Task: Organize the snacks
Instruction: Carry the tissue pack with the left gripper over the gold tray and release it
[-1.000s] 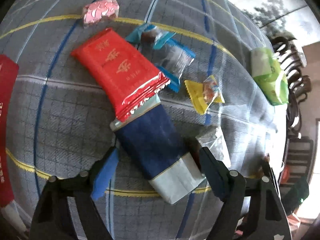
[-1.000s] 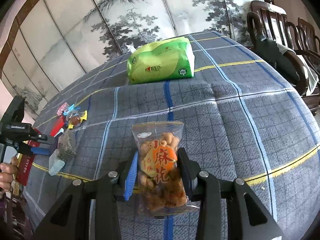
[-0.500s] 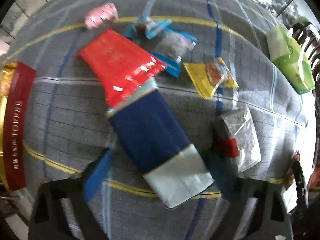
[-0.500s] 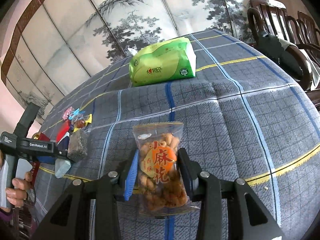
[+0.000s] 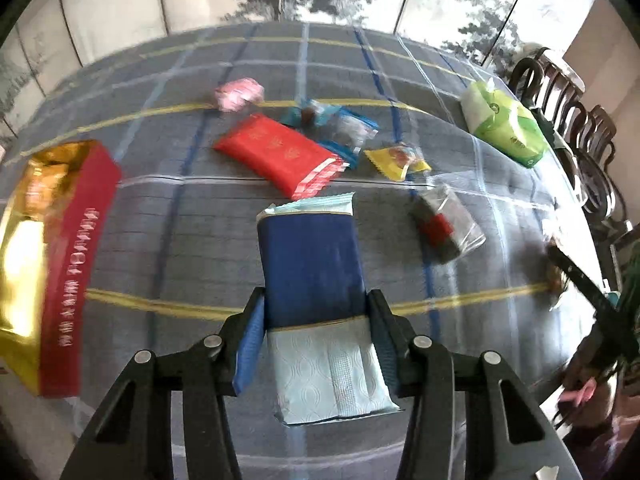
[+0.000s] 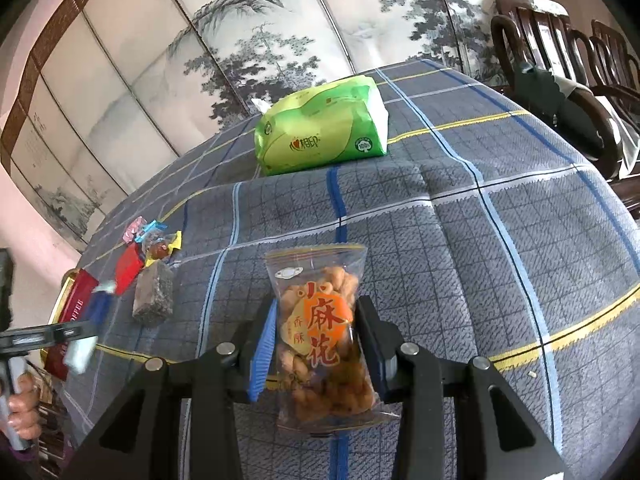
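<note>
My left gripper (image 5: 316, 304) has its jaws closing on a dark blue snack packet (image 5: 312, 264) with pale blue ends. Both pads press its sides, and it is held just above the cloth, clear of the red packet (image 5: 280, 156). The right wrist view shows the same packet (image 6: 100, 304) at the far left in that gripper. My right gripper (image 6: 316, 320) is shut on a clear bag of fried dough twists (image 6: 316, 280) with an orange label, which rests on the checked tablecloth (image 6: 460, 240).
Small wrapped candies lie beyond the red packet: pink (image 5: 239, 94), blue-edged (image 5: 352, 130) and yellow (image 5: 396, 158). A dark block in clear wrap (image 5: 448, 226) lies to the right. A red and gold box (image 5: 52, 256) is at the left edge, a green tissue pack (image 6: 324, 136) at the back, and wooden chairs (image 6: 560, 60) on the right.
The left gripper's jaws have closed from wide open onto the blue packet, which has come out from under the red packet and now points straight ahead. The right gripper has not moved.
</note>
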`<move>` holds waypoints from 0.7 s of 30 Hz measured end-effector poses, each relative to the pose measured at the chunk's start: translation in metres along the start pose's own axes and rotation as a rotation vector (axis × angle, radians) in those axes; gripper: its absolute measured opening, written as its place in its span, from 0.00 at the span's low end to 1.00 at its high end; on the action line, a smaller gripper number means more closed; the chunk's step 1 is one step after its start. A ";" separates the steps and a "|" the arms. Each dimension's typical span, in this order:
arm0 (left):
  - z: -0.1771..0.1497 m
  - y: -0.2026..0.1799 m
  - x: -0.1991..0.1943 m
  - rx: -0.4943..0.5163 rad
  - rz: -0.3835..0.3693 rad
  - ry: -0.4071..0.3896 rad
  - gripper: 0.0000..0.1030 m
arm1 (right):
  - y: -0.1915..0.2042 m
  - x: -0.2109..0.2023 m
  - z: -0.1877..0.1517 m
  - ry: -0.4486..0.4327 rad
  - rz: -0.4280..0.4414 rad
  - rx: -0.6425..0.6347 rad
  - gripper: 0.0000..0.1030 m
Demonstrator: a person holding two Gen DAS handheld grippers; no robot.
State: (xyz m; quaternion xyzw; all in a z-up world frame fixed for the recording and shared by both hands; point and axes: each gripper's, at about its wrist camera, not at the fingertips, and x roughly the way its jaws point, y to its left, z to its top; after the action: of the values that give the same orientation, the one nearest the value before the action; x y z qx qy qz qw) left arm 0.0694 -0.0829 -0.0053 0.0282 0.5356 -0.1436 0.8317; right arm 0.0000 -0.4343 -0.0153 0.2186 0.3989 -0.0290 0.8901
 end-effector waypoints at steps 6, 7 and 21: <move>-0.013 0.020 0.012 -0.039 -0.013 0.038 0.44 | 0.003 0.001 0.000 -0.001 -0.019 -0.015 0.40; -0.015 0.024 0.012 -0.040 -0.016 0.041 0.44 | 0.003 0.002 0.000 -0.001 -0.019 -0.013 0.39; -0.028 0.042 -0.012 -0.036 0.003 -0.018 0.44 | 0.011 0.005 -0.001 0.001 -0.074 -0.051 0.39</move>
State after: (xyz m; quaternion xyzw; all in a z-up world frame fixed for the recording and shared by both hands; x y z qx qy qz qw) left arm 0.0514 -0.0347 -0.0110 0.0127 0.5304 -0.1329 0.8371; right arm 0.0050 -0.4240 -0.0152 0.1809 0.4077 -0.0519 0.8935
